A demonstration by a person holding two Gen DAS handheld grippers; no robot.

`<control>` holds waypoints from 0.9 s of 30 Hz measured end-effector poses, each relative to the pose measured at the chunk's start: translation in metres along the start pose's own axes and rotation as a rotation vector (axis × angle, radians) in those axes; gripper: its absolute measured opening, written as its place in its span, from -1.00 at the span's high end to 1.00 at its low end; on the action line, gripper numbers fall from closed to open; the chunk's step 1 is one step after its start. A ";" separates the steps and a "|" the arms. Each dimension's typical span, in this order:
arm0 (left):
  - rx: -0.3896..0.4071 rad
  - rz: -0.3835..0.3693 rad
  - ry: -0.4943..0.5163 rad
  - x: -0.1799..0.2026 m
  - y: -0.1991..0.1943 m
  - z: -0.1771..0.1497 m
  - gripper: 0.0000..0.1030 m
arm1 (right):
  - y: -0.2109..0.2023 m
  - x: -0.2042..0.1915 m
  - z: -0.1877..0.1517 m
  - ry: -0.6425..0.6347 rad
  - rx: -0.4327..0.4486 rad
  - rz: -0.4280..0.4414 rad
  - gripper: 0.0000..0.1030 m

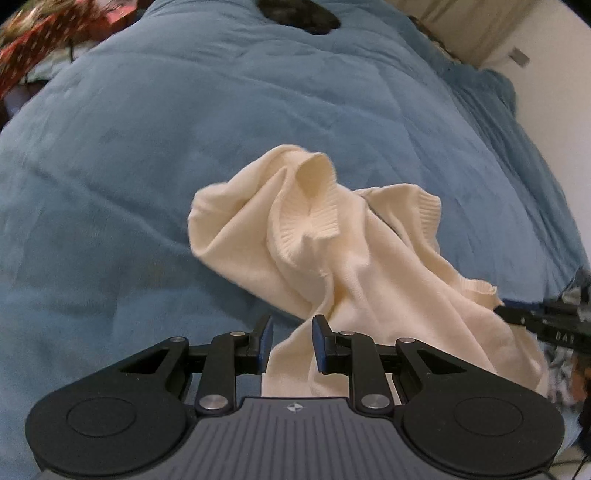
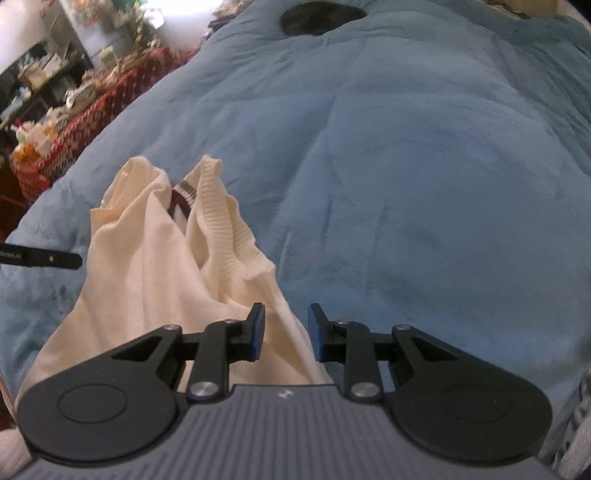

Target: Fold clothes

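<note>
Cream sweater bunched on the blue bed — not lying folded.

Ribbed cuffs and hem stick up in a loose heap near the bed's near edge, so flattening and folding remain. The left claw and right claw are both spread, cloth between their fingers; wide bare blanket lies beyond.

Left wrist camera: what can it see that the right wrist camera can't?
Only the left wrist view shows the pale wall past the bed's far edge, and the sweater's ribbed cuff standing up in the middle.

Only the right wrist view shows the cluttered shelves and the dark striped trim tucked inside the sweater.

Both show the cream sweater crumpled on the blue blanket, a dark patch at the blanket's far end, red patterned cloth, and an open gripper: left gripper, right gripper.
</note>
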State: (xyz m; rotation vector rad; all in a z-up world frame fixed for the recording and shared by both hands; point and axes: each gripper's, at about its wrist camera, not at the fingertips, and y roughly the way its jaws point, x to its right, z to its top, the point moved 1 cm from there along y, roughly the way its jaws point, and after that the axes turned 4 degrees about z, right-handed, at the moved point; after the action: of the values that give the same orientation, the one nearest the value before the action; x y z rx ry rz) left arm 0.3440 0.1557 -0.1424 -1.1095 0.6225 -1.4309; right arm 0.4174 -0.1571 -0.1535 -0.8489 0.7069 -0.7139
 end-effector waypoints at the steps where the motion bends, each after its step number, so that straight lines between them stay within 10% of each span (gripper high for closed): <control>1: 0.000 -0.003 0.012 0.001 0.001 0.002 0.59 | 0.002 -0.002 0.003 -0.008 -0.006 0.009 0.45; 12: -0.028 -0.082 -0.148 -0.001 0.017 0.020 0.53 | 0.002 0.000 0.007 0.016 -0.002 -0.011 0.87; 27: -0.009 -0.091 -0.110 0.022 0.007 0.039 0.42 | -0.098 0.074 0.029 0.137 0.262 -0.351 0.89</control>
State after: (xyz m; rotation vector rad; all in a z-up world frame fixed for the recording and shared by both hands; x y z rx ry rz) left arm 0.3845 0.1421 -0.1267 -1.2283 0.5065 -1.4355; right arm 0.4555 -0.2491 -0.0768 -0.6921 0.5746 -1.1620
